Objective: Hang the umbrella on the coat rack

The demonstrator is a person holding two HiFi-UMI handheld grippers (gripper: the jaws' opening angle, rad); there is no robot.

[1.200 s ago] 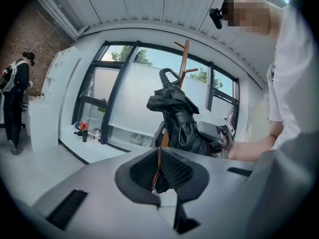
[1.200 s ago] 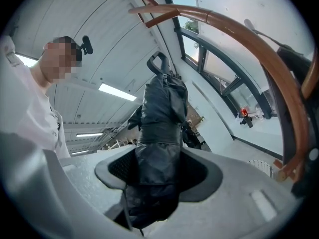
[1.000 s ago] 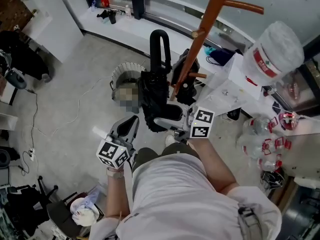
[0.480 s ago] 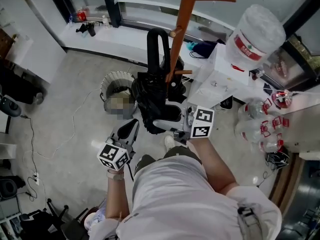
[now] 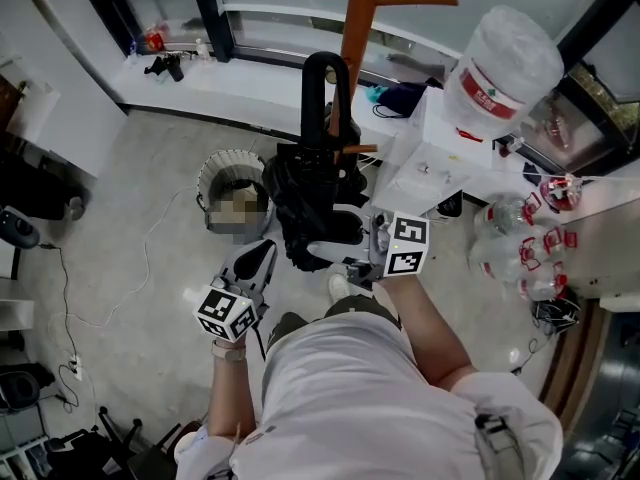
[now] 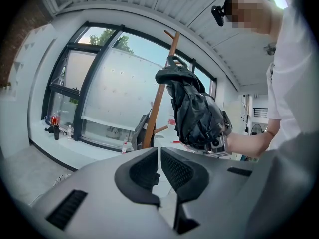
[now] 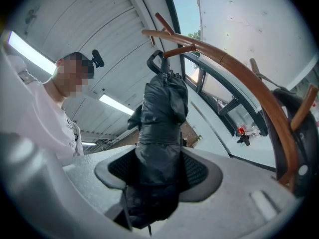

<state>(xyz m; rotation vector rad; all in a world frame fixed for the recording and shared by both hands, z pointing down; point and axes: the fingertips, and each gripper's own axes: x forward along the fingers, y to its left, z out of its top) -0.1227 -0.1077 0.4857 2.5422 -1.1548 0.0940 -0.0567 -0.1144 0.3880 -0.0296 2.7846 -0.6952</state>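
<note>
A folded black umbrella (image 5: pixel 305 203) stands upright in front of me, its loop handle (image 5: pixel 322 88) uppermost. My right gripper (image 5: pixel 345 246) is shut on its lower body; in the right gripper view the black fabric (image 7: pixel 159 133) fills the space between the pads. The brown wooden coat rack (image 5: pixel 355 23) rises just behind and right of the handle, with a short peg (image 5: pixel 362 149) beside the umbrella. In the right gripper view the rack's curved arms (image 7: pixel 249 83) are close to the handle (image 7: pixel 157 61). My left gripper (image 5: pixel 255 266) is low at the left, shut and empty (image 6: pixel 159 166), apart from the umbrella (image 6: pixel 197 108).
A white water dispenser with a large bottle (image 5: pixel 505 73) stands right of the rack. A round white bin (image 5: pixel 232 183) sits on the floor at the left of the umbrella. Packed bottles (image 5: pixel 520 258) lie at the right. A low white window ledge (image 5: pixel 200 78) runs behind.
My right gripper has risen a little with the umbrella, and the loop handle now stands closer to the rack's pole. The left gripper has stayed about where it was.
</note>
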